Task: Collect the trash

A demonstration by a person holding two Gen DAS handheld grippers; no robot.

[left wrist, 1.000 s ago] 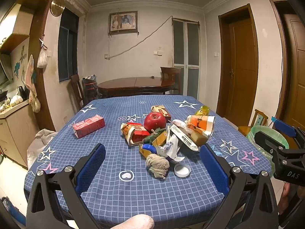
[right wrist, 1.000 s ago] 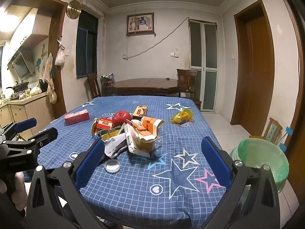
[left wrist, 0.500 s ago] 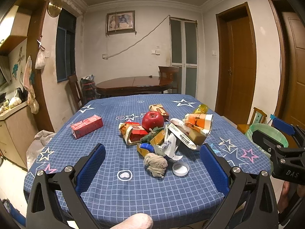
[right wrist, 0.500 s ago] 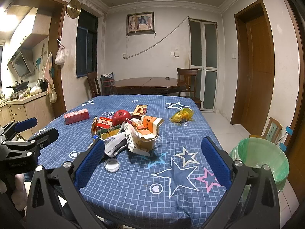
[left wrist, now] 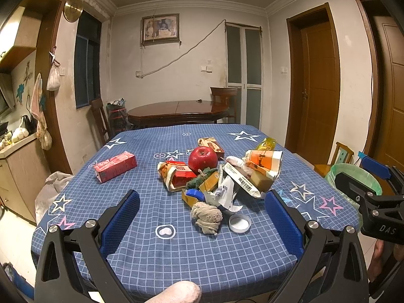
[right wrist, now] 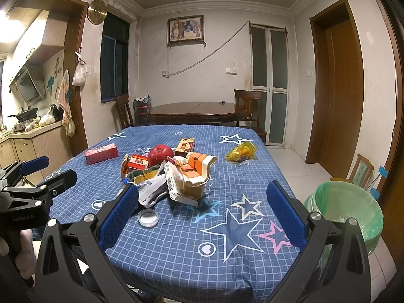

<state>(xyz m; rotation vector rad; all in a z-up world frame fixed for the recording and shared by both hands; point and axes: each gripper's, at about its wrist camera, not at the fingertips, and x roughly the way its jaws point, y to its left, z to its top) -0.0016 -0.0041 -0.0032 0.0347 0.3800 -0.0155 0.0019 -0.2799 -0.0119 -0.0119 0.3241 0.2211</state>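
Near the middle of the worktop (left wrist: 151, 252), on its blue star-patterned cloth, the trash lies in one loose heap (left wrist: 222, 176): torn cartons, a wrapper with a barcode label (left wrist: 243, 180), a wadded rag (left wrist: 207, 216) and a white lid (left wrist: 240, 223) at the heap's near side. A red apple (left wrist: 203, 159) sits against the heap's far side. A pink carton (left wrist: 115, 166) lies apart toward the left edge, and a yellow wrapper (right wrist: 241, 152) toward the right edge. Off the right edge stands a bin with a green liner (right wrist: 346, 212).

Both tools hover short of the near edge, empty, their blue pads spread wide: the left hand-held gripper (left wrist: 202, 217) faces the rag and lid, the right hand-held gripper (right wrist: 202, 214) faces bare cloth beside the heap.

Risks, as I judge them: the pieces overlap, so pinching one may drag its neighbours or send the apple rolling; the flat lid may slip from the pads; the apple may be swept up as trash.

Legible writing is scarce: "DAS" on one tool body; carton print is too small to read.
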